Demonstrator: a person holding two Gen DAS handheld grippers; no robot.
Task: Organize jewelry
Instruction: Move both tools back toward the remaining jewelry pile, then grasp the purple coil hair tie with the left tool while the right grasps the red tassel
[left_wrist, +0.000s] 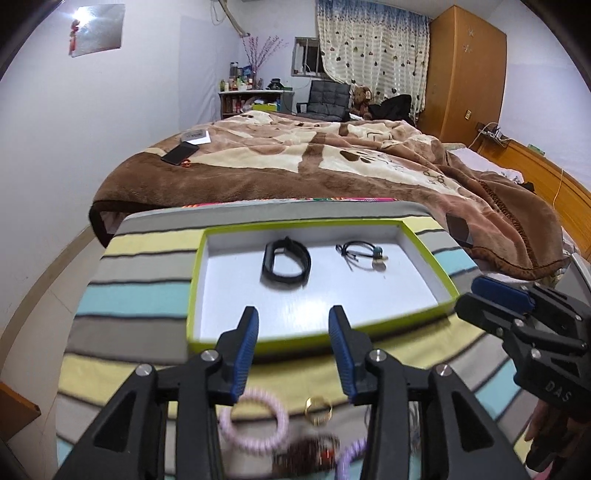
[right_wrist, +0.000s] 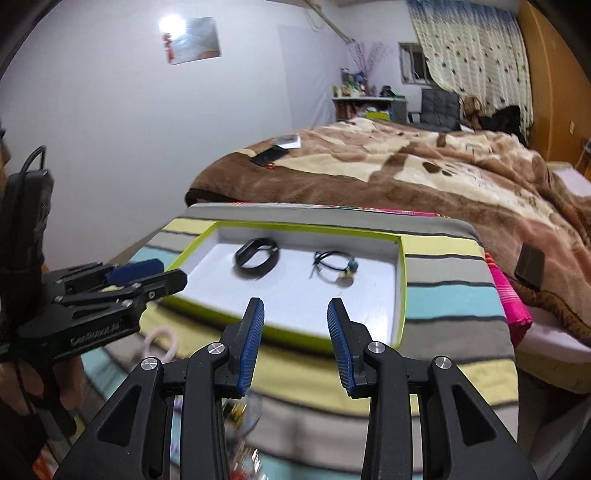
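Two pieces already lie in the green-rimmed tray (left_wrist: 428, 254) at mid-frame of the left wrist view: a black band (left_wrist: 285, 263) and, just beside it to the right, a dark cord bracelet (left_wrist: 364, 254) with a teal bead. More jewelry waits on the striped cloth (left_wrist: 140, 295) at the bottom of that frame, under the tool: a pink coil hair tie (left_wrist: 255, 419), a gold ring (left_wrist: 318, 408), and a blurred dark beaded piece and purple coil lower down. The left gripper (left_wrist: 293, 350) hangs above the tray's near rim with its blue fingers well apart and nothing between them; the right gripper (right_wrist: 295, 339) is likewise spread wide and empty over the near rim in its own view. My worry is the ring: it looks small and thin, so a wide-open approach could pinch cloth instead, or flick it off the near edge. The coil tie may spring out of a shallow grip. With both tools near the same rim, they could also knock each other or nudge the light tray. Readable writing: "DAS" on the right tool at the lower right of the left view, and what looks like "GenRobot.AI" on the left tool at the left of the right view.
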